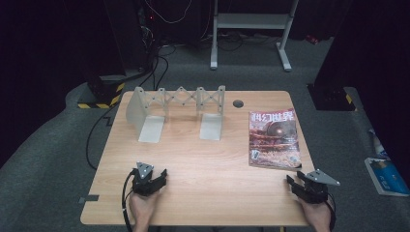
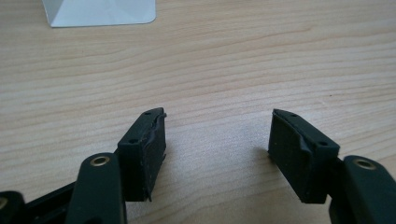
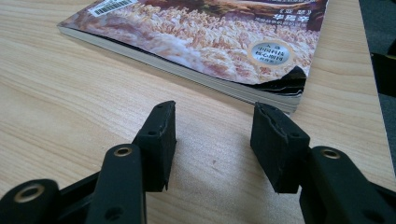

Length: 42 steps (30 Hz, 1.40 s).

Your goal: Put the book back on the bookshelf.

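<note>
Right gripper: jaws apart, nothing between them, near front right corner of worktop.
Left gripper: jaws apart, over bare wood near front left edge.
Magazine: flat along right edge, just beyond right gripper, lower corner curled.
Book rack: grey, expandable, upright at rear edge.

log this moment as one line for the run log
left gripper: open, empty, on table | right gripper: open, empty, just short of magazine corner | magazine: flat, untouched | bookend rack: empty
</note>
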Tool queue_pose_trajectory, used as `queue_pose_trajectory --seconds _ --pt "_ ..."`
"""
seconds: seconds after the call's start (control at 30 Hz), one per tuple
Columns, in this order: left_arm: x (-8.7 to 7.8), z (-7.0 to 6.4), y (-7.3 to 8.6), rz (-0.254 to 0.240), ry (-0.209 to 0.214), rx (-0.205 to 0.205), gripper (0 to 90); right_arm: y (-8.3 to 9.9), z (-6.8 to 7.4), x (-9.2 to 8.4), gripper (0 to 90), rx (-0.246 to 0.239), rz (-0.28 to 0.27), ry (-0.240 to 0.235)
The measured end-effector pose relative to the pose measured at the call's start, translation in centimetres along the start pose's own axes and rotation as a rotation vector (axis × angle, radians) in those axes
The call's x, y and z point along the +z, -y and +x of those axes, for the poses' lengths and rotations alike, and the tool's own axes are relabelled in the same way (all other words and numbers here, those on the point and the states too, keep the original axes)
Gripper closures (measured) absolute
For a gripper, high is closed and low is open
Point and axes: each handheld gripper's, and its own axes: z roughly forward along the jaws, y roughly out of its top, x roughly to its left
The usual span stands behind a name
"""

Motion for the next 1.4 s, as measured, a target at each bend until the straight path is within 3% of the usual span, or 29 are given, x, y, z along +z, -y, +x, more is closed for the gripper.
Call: queue_pose_trajectory --seconds 0.07,0.23,0.5,0.67,1.0,1.4 --pt "-0.2 0.4 0.0 -0.008 0.001 -0.032 37.0 0.0 0.0 0.0 50.2 -0.005 -0.002 0.000" --pt "0.0 -0.4 0.0 0.008 -0.042 0.033 37.4 0.0 0.0 0.0 50.3 -0.006 -0.002 0.001" --pt "0.0 -0.2 0.0 0.005 -0.035 0.020 37.2 0.1 0.0 0.0 51.9 -0.014 -0.007 -0.005" --pt "-0.1 0.1 0.0 0.000 -0.023 -0.010 37.3 0.1 -0.1 -0.2 53.7 0.007 -0.002 -0.024" --pt "0.0 0.1 0.1 -0.003 -0.024 -0.010 37.3 -0.3 -1.1 -0.9 60.0 0.091 -0.006 -0.031" --pt "0.1 0.2 0.0 -0.007 -0.022 -0.016 37.3 -2.2 -2.0 -0.9 65.7 0.105 -0.050 -0.014"
